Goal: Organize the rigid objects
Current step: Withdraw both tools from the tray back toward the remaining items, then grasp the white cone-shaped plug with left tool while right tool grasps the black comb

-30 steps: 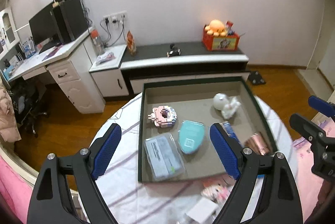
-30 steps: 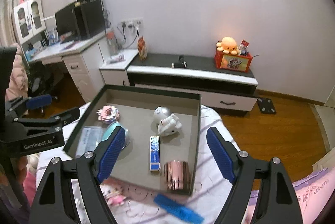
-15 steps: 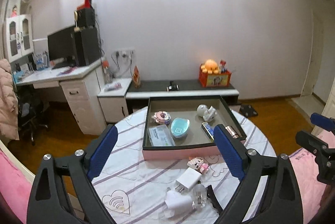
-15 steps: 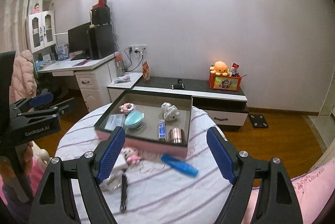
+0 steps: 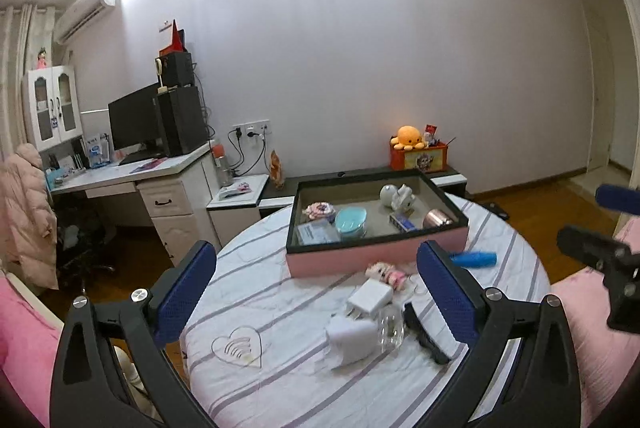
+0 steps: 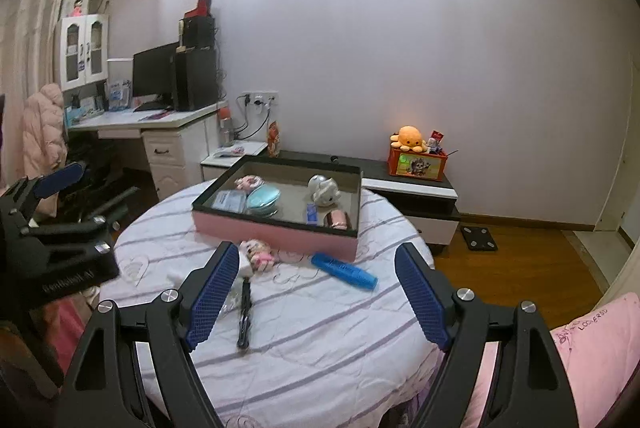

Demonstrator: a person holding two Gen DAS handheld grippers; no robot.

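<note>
A plain pale wall (image 5: pixel 360 68) backs the room; ceiling light glares above it. The floor (image 6: pixel 520 260) is brown wood. A low cabinet (image 6: pixel 412 188) with a dark top stands against the wall. Left of the cabinet stands a white desk (image 5: pixel 160 184) bearing a black monitor (image 5: pixel 134 126). Above the desk, an air conditioner (image 5: pixel 86 10) is mounted high. Left of the desk stands a white glass-door cupboard (image 5: pixel 50 106). A curtain (image 6: pixel 36 28) hangs at the far left.

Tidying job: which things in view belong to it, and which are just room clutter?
Job: pink tray, blue tube, small doll, white charger, black comb.
Clutter: orange octopus plush, monitor, pink jacket.
</note>
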